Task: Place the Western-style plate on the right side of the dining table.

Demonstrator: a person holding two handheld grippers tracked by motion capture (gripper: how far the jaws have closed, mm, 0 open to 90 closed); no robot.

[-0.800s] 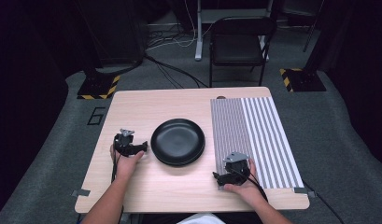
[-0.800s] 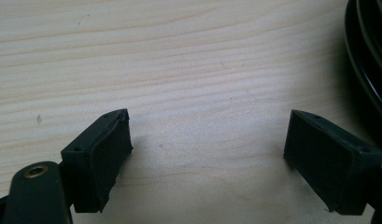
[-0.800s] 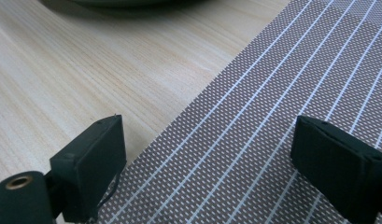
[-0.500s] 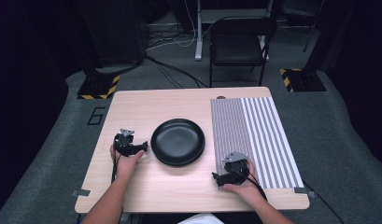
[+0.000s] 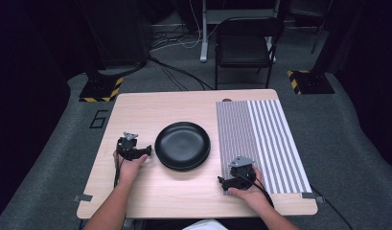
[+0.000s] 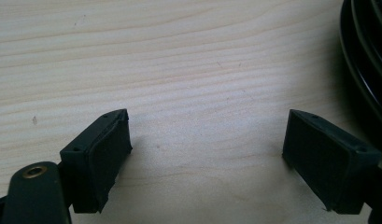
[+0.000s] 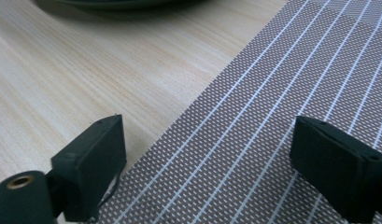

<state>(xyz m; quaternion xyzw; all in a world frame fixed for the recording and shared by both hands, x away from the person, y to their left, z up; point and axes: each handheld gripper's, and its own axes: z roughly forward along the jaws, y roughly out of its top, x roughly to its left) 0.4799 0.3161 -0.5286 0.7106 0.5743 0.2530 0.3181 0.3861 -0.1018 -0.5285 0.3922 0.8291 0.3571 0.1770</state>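
While resting on the tabletop [image 5: 150, 189] with nothing between the jaws, both tongs stand released: left tongs [image 5: 146, 151] just left of the plate [image 5: 182, 145], right tongs [image 5: 221, 182] near the plate's lower right, over the near left corner of the striped mat [image 5: 260, 143].

Plate: black, round, shallow, glossy, sitting flat at mid-tabletop, just beside the mat's left edge. In the left gripper view, left tongs [image 6: 207, 154] gaping wide over bare wood, plate rim [image 6: 366, 56] curving in at the right, close to the right jaw. In the right gripper view, right tongs [image 7: 207, 172] equally wide, straddling the mat's edge [image 7: 254, 140], plate rim [image 7: 118, 3] farther ahead at the top.

Likely handling: stiff, fairly heavy for its size if ceramic, smooth and slick, breakable if dropped. Possibly two plates stacked, judging by the doubled rim; hard to tell for sure. Best hold: at the raised rim, one jaw above and one beneath the lip, pinched firmly on the side nearest the left tongs. Worth lifting level and slowly, since a one-sided rim grip invites tilt and slip. Mat: thin, limp, light, apt to slide or fold if caught.
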